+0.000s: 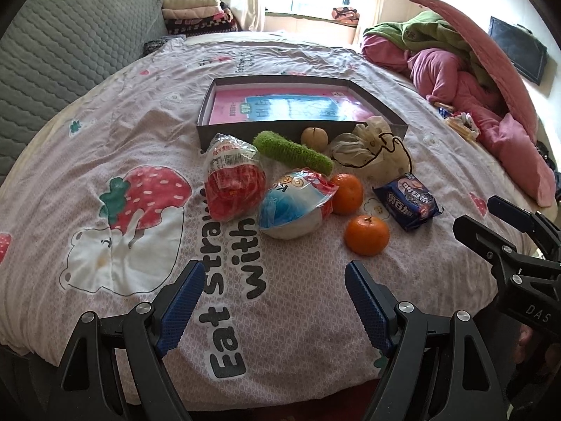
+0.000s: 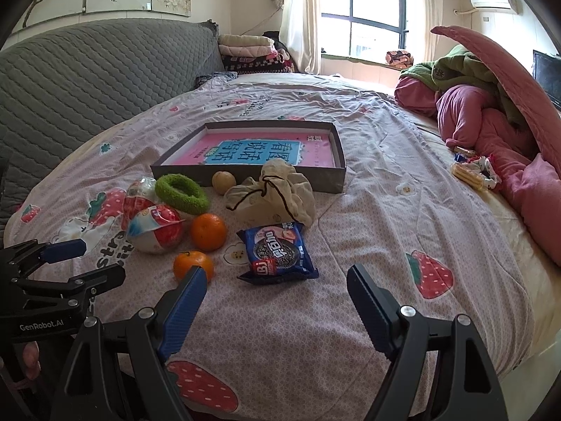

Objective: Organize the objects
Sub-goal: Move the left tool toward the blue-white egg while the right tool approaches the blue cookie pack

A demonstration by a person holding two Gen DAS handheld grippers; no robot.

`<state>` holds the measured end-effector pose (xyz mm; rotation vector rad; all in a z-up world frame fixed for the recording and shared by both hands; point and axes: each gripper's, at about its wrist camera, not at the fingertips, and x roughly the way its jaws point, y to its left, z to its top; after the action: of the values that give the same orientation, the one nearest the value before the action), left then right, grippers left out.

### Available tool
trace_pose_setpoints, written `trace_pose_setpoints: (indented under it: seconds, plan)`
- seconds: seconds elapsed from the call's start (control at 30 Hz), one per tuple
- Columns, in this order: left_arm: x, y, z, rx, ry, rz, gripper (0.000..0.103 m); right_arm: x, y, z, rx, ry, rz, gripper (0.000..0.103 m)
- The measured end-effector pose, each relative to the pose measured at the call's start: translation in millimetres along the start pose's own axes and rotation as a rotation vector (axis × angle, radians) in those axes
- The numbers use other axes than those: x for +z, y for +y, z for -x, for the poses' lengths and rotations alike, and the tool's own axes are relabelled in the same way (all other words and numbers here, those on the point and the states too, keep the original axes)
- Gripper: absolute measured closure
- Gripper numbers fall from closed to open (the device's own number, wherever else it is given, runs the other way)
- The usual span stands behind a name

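Both the left gripper (image 1: pixel 275 301) and right gripper (image 2: pixel 277 307) hang spread and empty at the frame bottom. At centre, 2 oranges (image 1: pixel 366 235) lie before the box (image 1: pixel 301 132).

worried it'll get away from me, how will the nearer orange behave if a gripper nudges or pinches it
The nearer orange looks round and smooth, so a nudge would probably roll it across the quilt. It appears firm, likely holding shape between the pads. The soft, wrinkled bedding may slow it.
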<state>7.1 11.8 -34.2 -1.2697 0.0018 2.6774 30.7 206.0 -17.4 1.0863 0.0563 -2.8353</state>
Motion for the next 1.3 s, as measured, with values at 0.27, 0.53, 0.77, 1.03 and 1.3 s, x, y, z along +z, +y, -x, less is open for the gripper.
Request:
trace_pose_setpoints:
  seconds: [0.27, 0.53, 0.77, 1.03, 1.3]
  plan:
    - [4.0, -1.1, -10.4, -0.001, -0.011, -0.012, 0.02, -3.0, -2.1, -10.9, -0.005, 0.014, 0.002, 0.022]
    - [6.9, 6.7, -26.1, -0.021, -0.019, 0.002, 0.02, -3.6, -8.6, -19.8, 0.007, 0.026, -0.018, 0.022]
    - [13.8, 7.6, -36.3, -0.071, -0.024, 0.001, 0.02, -1.6, -9.7, -29.6, 0.009, 0.03, 0.008, 0.022]
    - [23.2, -1.2, -46.5, -0.116, -0.03, -0.034, 0.02, -0.6, -17.3, -45.1, 0.009, 0.056, -0.001, 0.022]
    - [32.2, 4.6, -61.6, -0.144, -0.029, -0.038, 0.02, 1.2, -23.4, -57.6, 0.027, 0.065, -0.014, 0.022]
